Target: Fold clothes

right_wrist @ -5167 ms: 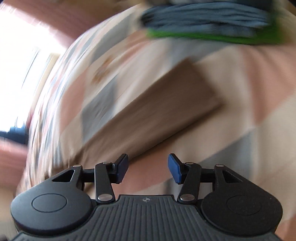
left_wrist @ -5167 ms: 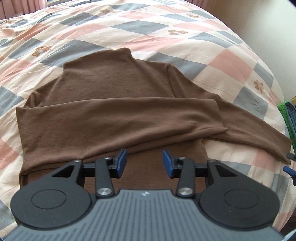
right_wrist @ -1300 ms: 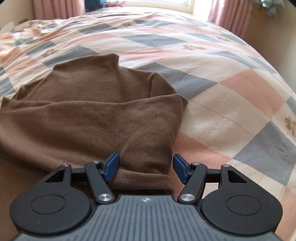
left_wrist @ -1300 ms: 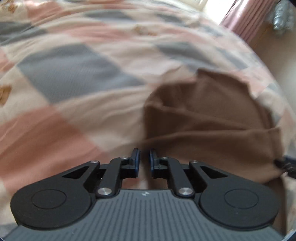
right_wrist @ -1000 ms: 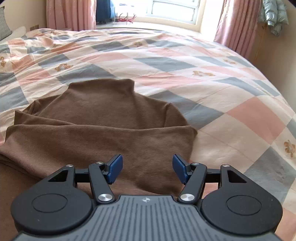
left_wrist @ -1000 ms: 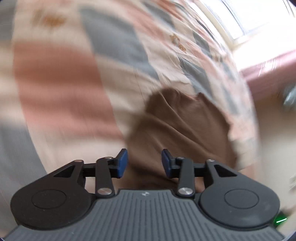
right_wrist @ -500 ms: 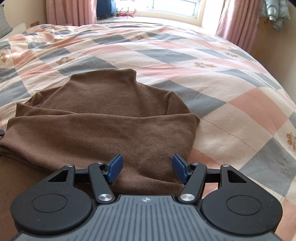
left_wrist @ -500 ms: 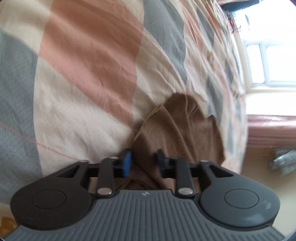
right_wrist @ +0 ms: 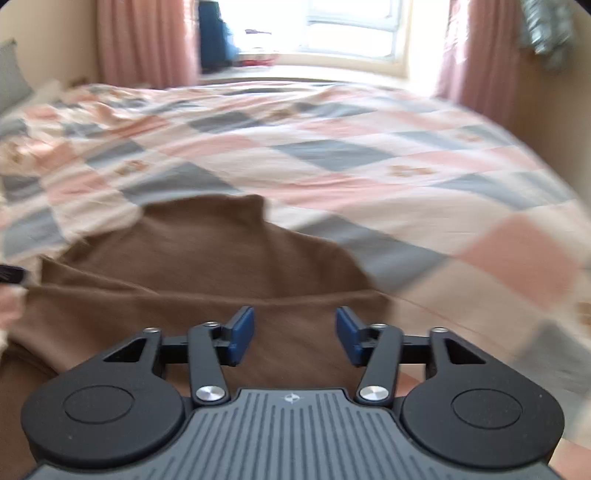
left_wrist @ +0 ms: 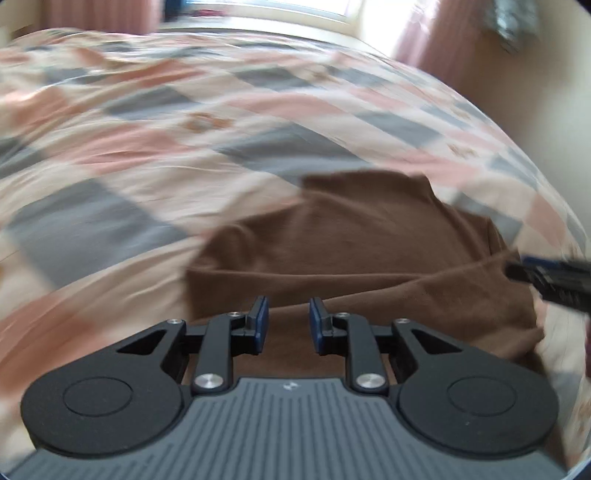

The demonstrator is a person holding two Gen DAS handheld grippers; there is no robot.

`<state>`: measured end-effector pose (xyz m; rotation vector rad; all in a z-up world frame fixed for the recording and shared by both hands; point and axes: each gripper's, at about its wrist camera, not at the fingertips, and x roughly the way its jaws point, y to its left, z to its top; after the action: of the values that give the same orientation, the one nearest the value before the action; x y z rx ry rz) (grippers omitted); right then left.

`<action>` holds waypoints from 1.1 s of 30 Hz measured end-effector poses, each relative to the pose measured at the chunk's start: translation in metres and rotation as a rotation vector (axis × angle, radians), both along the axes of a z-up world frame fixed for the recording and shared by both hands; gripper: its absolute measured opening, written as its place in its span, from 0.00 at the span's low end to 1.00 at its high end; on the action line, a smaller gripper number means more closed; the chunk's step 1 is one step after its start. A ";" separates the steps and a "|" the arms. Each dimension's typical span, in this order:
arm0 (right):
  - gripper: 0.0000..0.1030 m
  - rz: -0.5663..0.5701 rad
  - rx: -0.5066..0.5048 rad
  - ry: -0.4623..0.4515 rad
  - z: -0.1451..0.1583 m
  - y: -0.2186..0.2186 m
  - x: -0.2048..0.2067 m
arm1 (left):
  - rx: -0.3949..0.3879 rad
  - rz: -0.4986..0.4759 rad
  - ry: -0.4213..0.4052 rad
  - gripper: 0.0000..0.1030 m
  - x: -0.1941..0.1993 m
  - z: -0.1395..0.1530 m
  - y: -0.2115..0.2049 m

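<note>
A brown turtleneck sweater [left_wrist: 369,240] [right_wrist: 203,258] lies flat on the checked bedspread [left_wrist: 147,147] [right_wrist: 369,166], collar away from me and both sleeves folded across the body. My left gripper [left_wrist: 286,317] hovers over the sweater's near left part; its jaws are opening from a narrow gap, with nothing pinched between the blue pads. My right gripper [right_wrist: 294,325] is above the folded sleeve on the right side, and its jaws are closing but still stand wide apart over the cloth. Each gripper's tip also pokes into the other's view, the right gripper [left_wrist: 546,280] and the left gripper [right_wrist: 11,275].
The bed runs far towards a bright window [right_wrist: 351,29] flanked by pink curtains [right_wrist: 144,40]. A grey pillow [right_wrist: 11,74] sits at the far left. The mattress drops off towards the wall on the right [left_wrist: 554,129].
The left view has rolled and swung from the sweater's side edge to face its collar, with the jaws narrower than a second ago. The right pads have drawn closer together.
</note>
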<state>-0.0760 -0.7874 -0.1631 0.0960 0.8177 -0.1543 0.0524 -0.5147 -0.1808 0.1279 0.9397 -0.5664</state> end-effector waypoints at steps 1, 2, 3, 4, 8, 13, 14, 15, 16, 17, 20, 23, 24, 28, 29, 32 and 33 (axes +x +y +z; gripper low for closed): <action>0.35 0.011 -0.013 0.032 -0.011 -0.004 0.009 | 0.059 -0.003 -0.012 0.22 0.006 -0.013 -0.006; 0.30 0.010 -0.039 0.076 -0.023 -0.010 0.017 | 0.088 0.005 -0.015 0.24 0.010 -0.022 -0.006; 0.22 -0.011 -0.046 0.098 -0.031 -0.018 0.020 | 0.097 0.020 -0.010 0.24 0.015 -0.027 0.000; 0.21 -0.049 -0.039 0.101 -0.034 -0.029 0.018 | 0.078 0.041 0.005 0.24 0.018 -0.026 0.008; 0.29 -0.176 -0.028 0.053 -0.015 -0.048 -0.005 | 0.003 0.095 -0.005 0.20 0.004 0.006 0.031; 0.37 -0.103 0.040 0.007 0.004 -0.009 -0.039 | -0.007 -0.049 0.038 0.23 -0.037 0.005 0.021; 0.40 -0.084 0.031 0.044 -0.002 0.001 -0.041 | 0.020 -0.057 0.055 0.25 -0.041 -0.003 0.021; 0.40 -0.078 0.012 0.100 -0.010 0.009 -0.040 | 0.052 -0.048 0.078 0.24 -0.040 -0.013 0.022; 0.40 -0.081 -0.010 0.158 -0.020 0.011 -0.039 | 0.061 -0.037 0.091 0.22 -0.039 -0.018 0.026; 0.40 -0.091 -0.015 0.183 -0.025 0.010 -0.040 | 0.067 -0.021 0.086 0.22 -0.035 -0.015 0.032; 0.40 -0.116 0.021 0.177 -0.015 -0.005 -0.042 | 0.099 0.014 0.028 0.22 -0.017 0.004 0.045; 0.41 -0.103 0.058 0.150 0.002 -0.027 -0.035 | 0.079 -0.001 0.032 0.24 0.014 0.023 0.046; 0.42 -0.094 0.087 0.143 0.006 -0.036 -0.030 | 0.082 -0.012 0.048 0.25 0.024 0.026 0.040; 0.44 -0.022 0.285 0.158 0.010 -0.073 0.010 | 0.059 -0.078 0.157 0.29 0.055 0.035 0.016; 0.44 0.016 0.333 0.169 0.010 -0.079 0.021 | 0.035 -0.113 0.184 0.30 0.058 0.035 0.011; 0.47 0.149 0.394 0.208 0.011 -0.090 0.050 | -0.014 -0.216 0.243 0.36 0.073 0.030 -0.005; 0.47 0.180 0.397 0.216 0.011 -0.094 0.059 | -0.020 -0.236 0.255 0.36 0.080 0.027 -0.009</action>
<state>-0.0167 -0.8816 -0.1517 0.3832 1.0605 0.1730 0.1322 -0.5242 -0.1541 0.1523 1.1750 -0.8241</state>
